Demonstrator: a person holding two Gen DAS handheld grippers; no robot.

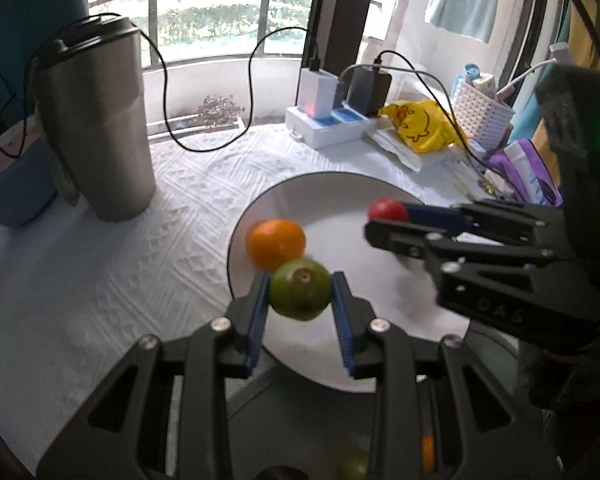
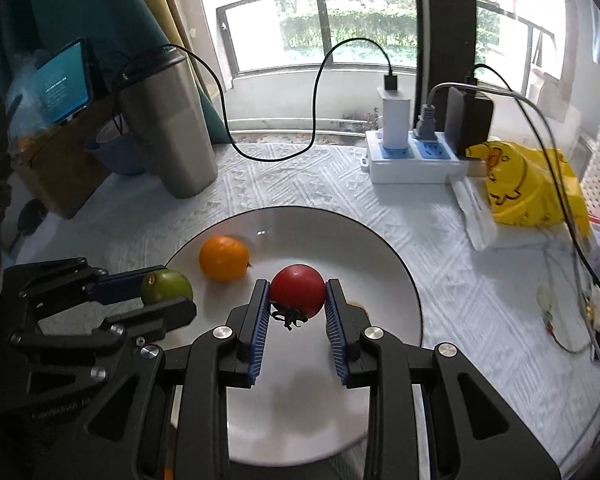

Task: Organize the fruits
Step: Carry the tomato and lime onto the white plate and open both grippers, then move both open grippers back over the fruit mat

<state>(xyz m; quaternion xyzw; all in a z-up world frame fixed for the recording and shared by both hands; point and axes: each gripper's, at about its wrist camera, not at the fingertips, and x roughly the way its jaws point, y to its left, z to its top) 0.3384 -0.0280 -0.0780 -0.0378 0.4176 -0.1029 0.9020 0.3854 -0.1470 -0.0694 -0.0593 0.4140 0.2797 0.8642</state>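
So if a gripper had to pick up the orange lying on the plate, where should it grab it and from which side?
Probably across the orange's widest middle, coming from above. It is round and lies free on the white plate, so its flanks look open, though the held green fruit crowds one side.

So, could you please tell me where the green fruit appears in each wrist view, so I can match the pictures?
Left wrist view: green fruit sits bottom centre, clamped in the left gripper.
Right wrist view: it shows at the lower left, beside the orange.
Shared landmark: the white plate, below both grippers.
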